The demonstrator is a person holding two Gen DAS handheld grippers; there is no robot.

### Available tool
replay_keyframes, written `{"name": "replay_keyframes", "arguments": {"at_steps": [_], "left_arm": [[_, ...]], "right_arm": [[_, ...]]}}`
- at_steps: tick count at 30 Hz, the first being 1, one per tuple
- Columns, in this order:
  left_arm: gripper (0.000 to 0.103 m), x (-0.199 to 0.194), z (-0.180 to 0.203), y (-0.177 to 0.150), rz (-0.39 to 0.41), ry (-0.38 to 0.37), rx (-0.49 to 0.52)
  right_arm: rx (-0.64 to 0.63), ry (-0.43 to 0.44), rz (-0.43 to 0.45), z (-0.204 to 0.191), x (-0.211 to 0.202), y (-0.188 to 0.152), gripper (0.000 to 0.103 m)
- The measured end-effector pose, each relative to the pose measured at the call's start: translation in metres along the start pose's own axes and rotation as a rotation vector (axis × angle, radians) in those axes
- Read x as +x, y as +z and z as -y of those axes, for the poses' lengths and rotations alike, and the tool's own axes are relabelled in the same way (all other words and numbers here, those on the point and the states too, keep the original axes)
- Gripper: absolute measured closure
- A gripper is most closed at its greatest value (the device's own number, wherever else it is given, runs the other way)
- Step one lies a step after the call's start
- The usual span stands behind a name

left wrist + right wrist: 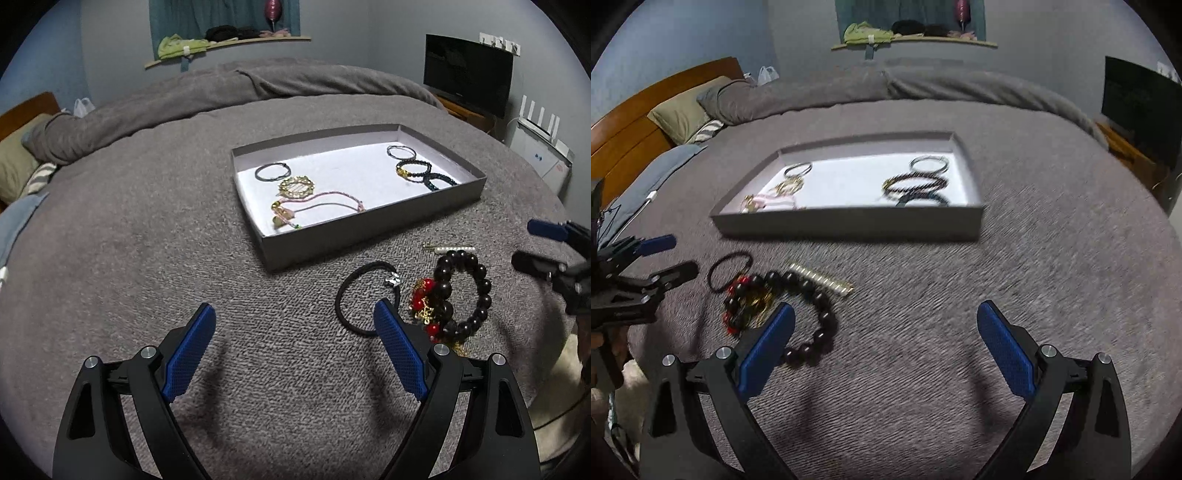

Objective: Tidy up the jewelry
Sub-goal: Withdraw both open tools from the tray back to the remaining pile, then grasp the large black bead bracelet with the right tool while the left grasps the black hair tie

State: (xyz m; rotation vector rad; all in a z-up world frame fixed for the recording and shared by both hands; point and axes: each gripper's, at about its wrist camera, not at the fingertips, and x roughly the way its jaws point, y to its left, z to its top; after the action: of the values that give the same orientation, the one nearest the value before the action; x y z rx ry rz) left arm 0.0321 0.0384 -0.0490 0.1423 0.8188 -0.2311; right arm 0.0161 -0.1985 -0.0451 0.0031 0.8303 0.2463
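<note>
Through my left wrist camera, my left gripper [294,319] points steeply down at the grey bed cover [147,240], its jaws spread wide with nothing between them but fabric. The loose jewelry lies just off my right fingertip: a black hair tie [364,297] whose loop the tip overlaps in this view, then the dark bead bracelet [466,291] with a red and gold charm cluster [424,302] against its near side, and a thin pearl hairpin [448,249] just beyond, lying crosswise. The grey tray [369,229] sits farther toward the middle of the bed, already holding several bracelets. My right gripper [539,245] shows at the right edge, just past the beads. Through my right wrist camera, somewhat blurred, my right gripper [886,317] also tilts down with its jaws wide open and empty; the bead bracelet [812,314] curls just beside and partly behind my left fingertip, the hairpin [822,281] runs slantwise beyond it, and the hair tie [729,271] lies farthest left, next to my left gripper [670,256]. I judge the hair tie falls to my left hand and the beads to my right; each needs a small sideways shift inward to bring its piece between the jaws.
</note>
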Motion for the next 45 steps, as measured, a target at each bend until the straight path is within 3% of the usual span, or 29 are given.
{"name": "replay_keyframes", "arguments": {"at_steps": [3, 5, 6, 10, 18, 21, 29, 33, 36, 45], "left_arm": [[0.022, 0.003, 0.003, 0.001, -0.003, -0.015, 0.015], [0.032, 0.007, 0.006, 0.000, -0.015, -0.024, 0.022], [0.040, 0.009, 0.007, 0.000, -0.024, -0.028, 0.024], [0.052, 0.016, 0.010, -0.003, -0.045, -0.035, 0.035], [0.081, 0.023, 0.014, -0.003, -0.056, -0.077, 0.043], [0.085, 0.025, 0.017, -0.003, -0.058, -0.083, 0.054], [0.086, 0.036, 0.018, -0.002, -0.073, -0.085, 0.046], [0.090, 0.035, 0.016, -0.002, -0.067, -0.089, 0.036], [0.099, 0.030, 0.014, -0.001, -0.061, -0.099, 0.027], [0.099, 0.002, 0.016, 0.004, -0.001, -0.106, 0.051]], "right_arm": [[-0.016, 0.014, -0.009, -0.008, 0.003, -0.003, 0.006], [-0.022, 0.023, -0.016, -0.012, 0.005, -0.004, 0.008], [-0.026, 0.026, -0.021, -0.014, 0.006, -0.005, 0.012], [-0.023, 0.042, -0.049, -0.021, 0.012, -0.008, 0.024], [-0.013, 0.067, -0.092, -0.025, 0.022, -0.014, 0.059], [-0.012, 0.070, -0.100, -0.027, 0.026, -0.016, 0.064], [-0.010, 0.069, -0.105, -0.029, 0.036, -0.014, 0.069], [-0.021, 0.058, -0.100, -0.029, 0.036, -0.013, 0.087], [-0.022, 0.062, -0.096, -0.028, 0.034, -0.012, 0.089], [-0.042, 0.094, -0.026, -0.030, 0.006, -0.005, 0.089]]}}
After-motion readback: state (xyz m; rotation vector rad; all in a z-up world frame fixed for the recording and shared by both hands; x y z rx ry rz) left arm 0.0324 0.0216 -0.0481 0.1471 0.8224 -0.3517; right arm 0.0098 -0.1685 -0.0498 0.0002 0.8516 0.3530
